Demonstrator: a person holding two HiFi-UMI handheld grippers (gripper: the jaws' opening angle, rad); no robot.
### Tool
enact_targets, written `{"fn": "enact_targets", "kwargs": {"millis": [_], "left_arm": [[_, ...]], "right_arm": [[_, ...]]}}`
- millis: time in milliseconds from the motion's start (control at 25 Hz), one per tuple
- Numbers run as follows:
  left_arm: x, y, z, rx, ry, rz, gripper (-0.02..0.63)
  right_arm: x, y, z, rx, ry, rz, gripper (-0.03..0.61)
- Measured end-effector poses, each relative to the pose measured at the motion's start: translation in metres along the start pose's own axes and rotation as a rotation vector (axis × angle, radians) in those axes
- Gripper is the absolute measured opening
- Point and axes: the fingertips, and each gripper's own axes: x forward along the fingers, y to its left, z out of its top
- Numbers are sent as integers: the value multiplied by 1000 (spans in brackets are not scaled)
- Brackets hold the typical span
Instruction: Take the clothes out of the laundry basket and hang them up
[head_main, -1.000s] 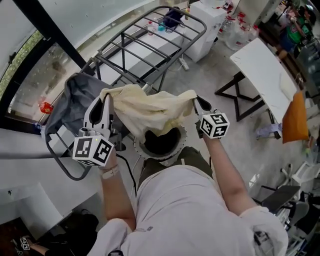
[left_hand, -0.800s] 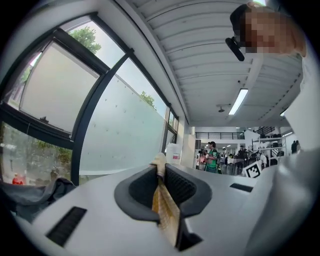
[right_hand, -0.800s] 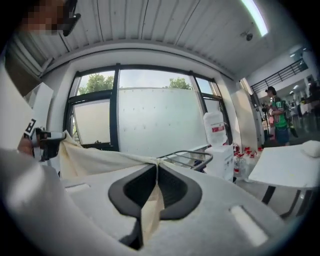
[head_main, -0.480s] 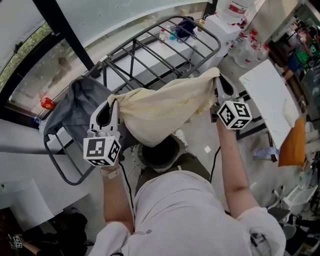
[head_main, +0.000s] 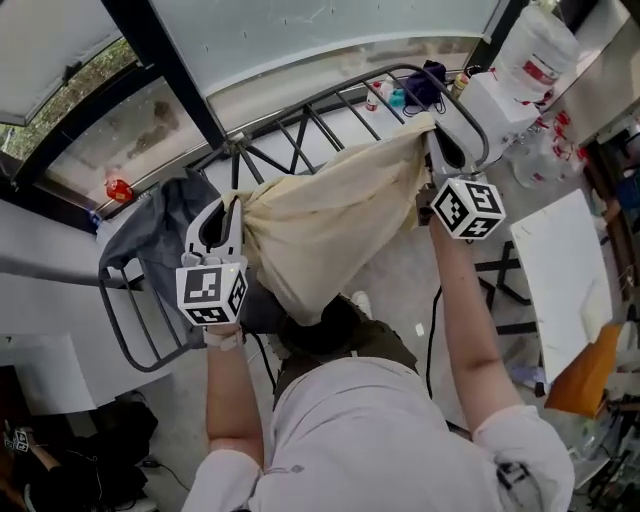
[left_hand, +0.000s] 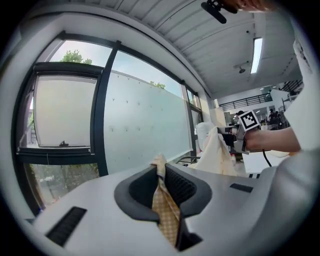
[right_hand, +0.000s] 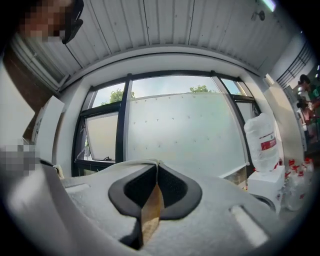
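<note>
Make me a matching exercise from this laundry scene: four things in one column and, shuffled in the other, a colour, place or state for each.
Things:
1. cream cloth
2. drying rack
3. grey fabric
4. white jug

Descriptions:
A. carries a red label
B. clamped by the left tool and the right tool
C. dark metal bars
D. draped just left of the left tool

Pairs: 1-B, 2-C, 3-D, 4-A.

I see bright daylight coming in through the big window (right_hand: 170, 125). A long ceiling lamp (left_hand: 257, 49) glows white too. Both gripper views bend round and go dark at the edges. The head view looks sharp, with soft shadows.
</note>
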Motion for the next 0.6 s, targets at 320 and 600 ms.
{"fn": "enact_targets", "kwargs": {"millis": [320,600], "left_arm": [[69,39,52,79,-15,153,39],[115,78,40,96,82,248,40]], "right_arm": [[116,-15,45,15,-73,144,18],[180,-12,34,19,-34,216,18]]}}
